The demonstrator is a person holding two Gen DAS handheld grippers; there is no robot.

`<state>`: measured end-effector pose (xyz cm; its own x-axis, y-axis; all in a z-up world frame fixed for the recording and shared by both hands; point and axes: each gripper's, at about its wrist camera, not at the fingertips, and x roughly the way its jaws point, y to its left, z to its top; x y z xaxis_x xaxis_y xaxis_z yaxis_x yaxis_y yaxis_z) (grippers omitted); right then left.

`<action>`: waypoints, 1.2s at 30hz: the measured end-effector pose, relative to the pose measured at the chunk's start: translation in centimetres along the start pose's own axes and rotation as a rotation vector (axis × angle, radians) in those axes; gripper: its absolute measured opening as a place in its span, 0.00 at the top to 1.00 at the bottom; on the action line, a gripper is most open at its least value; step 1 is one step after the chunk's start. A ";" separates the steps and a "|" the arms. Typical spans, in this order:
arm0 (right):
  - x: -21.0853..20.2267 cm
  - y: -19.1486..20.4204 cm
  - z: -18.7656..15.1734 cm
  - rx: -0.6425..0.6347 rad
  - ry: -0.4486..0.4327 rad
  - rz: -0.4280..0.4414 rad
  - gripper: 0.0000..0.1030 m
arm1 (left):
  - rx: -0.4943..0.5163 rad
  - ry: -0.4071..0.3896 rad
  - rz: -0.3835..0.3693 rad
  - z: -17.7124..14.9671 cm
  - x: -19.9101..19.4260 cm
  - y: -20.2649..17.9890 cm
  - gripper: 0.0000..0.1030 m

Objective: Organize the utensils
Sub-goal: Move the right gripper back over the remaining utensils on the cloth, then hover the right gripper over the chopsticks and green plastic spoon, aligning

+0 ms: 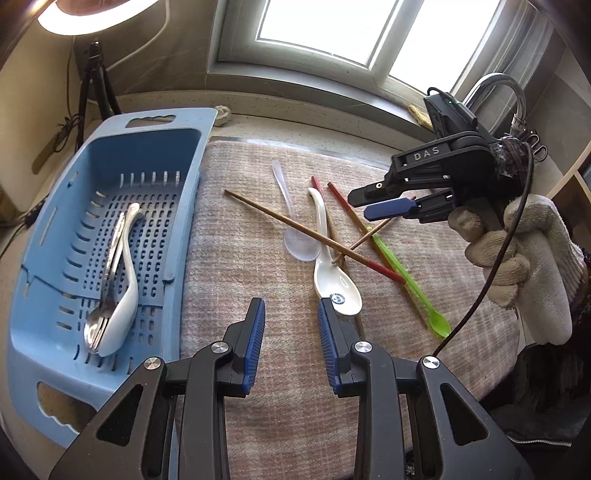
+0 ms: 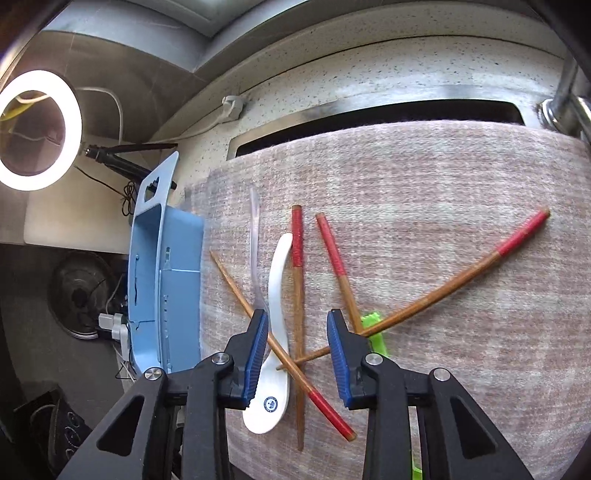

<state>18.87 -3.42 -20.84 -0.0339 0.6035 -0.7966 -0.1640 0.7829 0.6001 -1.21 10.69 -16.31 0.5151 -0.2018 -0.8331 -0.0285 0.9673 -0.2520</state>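
**Utensils heaped on the cloth, two spoons in the basket**

Chopsticks (image 2: 424, 291), a white spoon (image 2: 275, 343) and a green spoon (image 1: 406, 280) lie crossed on the cloth (image 1: 280, 387). My right claw (image 2: 297, 347) hangs just above them, part open, empty. My left claw (image 1: 291, 332) hangs likewise beside the blue basket (image 1: 33, 302).

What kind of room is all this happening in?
Most likely a home kitchen: a metal faucet rises by the window, a cloth seems to cover a sink in a speckled stone counter, and a blue drainer basket holds spoons.
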 end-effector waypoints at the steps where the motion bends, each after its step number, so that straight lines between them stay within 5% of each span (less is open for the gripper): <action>1: 0.6 0.1 0.0 0.007 0.010 -0.003 0.71 | -0.002 -0.001 0.000 -0.1 -0.1 0.1 0.73; 18: 2.1 -1.0 -3.9 -0.028 0.173 -0.065 0.71 | 0.006 0.012 -0.021 -0.2 0.1 0.0 0.73; 36: -1.9 -7.3 -6.4 0.028 0.173 -0.061 0.72 | 0.124 0.062 -0.080 0.6 2.3 -5.1 0.73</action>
<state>13.82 -11.25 -24.15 -0.1941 0.5222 -0.8305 -0.1431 0.8224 0.5506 0.60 5.42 -16.66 0.4570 -0.2849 -0.8426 0.1184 0.9584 -0.2598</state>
